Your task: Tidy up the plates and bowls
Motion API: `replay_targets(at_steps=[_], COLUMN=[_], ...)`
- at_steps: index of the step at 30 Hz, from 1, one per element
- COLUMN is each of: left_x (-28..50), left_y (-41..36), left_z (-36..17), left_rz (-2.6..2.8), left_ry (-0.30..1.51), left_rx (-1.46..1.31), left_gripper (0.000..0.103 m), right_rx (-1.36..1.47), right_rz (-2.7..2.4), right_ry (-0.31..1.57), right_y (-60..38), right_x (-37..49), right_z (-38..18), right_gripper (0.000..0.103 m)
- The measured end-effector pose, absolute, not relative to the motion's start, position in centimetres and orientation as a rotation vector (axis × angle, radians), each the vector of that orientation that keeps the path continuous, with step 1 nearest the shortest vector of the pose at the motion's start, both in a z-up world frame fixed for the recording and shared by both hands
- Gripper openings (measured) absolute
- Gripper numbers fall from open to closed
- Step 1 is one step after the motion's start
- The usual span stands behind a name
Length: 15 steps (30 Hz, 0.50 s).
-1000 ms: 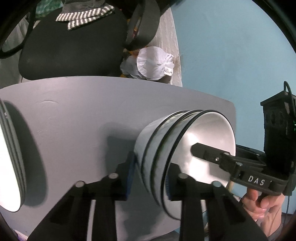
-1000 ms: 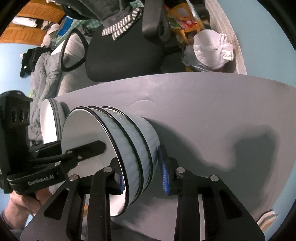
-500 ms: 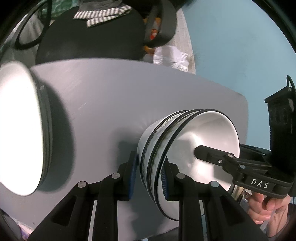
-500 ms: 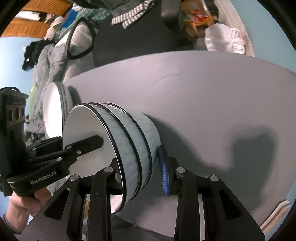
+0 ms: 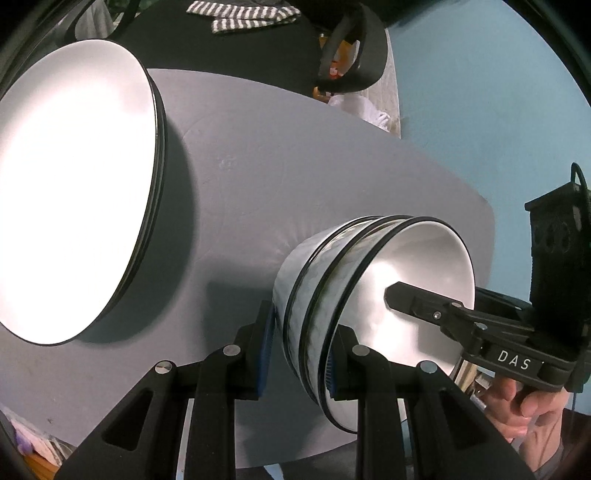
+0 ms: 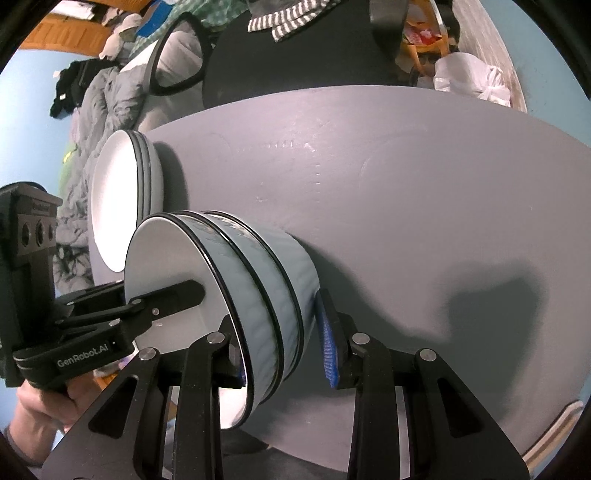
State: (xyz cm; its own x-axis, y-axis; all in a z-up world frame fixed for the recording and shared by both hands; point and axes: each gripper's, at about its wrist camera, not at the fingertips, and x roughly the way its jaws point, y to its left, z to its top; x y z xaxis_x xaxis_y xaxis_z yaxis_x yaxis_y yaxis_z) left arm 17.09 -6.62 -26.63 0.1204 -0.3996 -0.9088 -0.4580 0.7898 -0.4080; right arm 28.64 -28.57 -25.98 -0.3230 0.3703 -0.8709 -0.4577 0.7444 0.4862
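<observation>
A stack of three white bowls with black rims (image 5: 325, 295) (image 6: 258, 291) is held between both grippers over the grey table (image 5: 295, 166). My left gripper (image 5: 297, 354) is shut on the stack's near rim, one finger inside the top bowl, one outside. My right gripper (image 6: 280, 350) grips the opposite rim the same way. A stack of white plates (image 5: 74, 184) (image 6: 122, 192) lies on the table to the left of the bowls.
A black office chair (image 6: 295, 55) with a striped cloth (image 5: 243, 16) stands behind the table. A white plastic bag (image 6: 469, 81) lies on the floor at the back right. A blue wall (image 5: 480, 92) is on the right.
Both grippers have carried the bowl stack leftward; the plate stack now fills far more of the left wrist view and sits closer to the bowls.
</observation>
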Motion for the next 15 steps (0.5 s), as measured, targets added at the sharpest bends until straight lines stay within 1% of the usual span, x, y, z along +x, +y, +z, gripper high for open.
replay_targets(at_steps=[7,15], left_x=[16.9,16.0], left_y=[-6.6,-6.6], left_z=[-26.5,-26.1], left_rz=[0.026,0.029], left_ry=[1.483,1.446], left_rx=[-0.689,-0.696], left_gripper=[0.024,0.026], right_rx=[-0.030,-0.063], right_rz=[0.806,0.775], right_ry=[1.706,1.675], right_y=[-28.7,-28.1], right_x=[28.2,27.6], right_z=[-26.0,-25.5], right_gripper=[0.032,0.032])
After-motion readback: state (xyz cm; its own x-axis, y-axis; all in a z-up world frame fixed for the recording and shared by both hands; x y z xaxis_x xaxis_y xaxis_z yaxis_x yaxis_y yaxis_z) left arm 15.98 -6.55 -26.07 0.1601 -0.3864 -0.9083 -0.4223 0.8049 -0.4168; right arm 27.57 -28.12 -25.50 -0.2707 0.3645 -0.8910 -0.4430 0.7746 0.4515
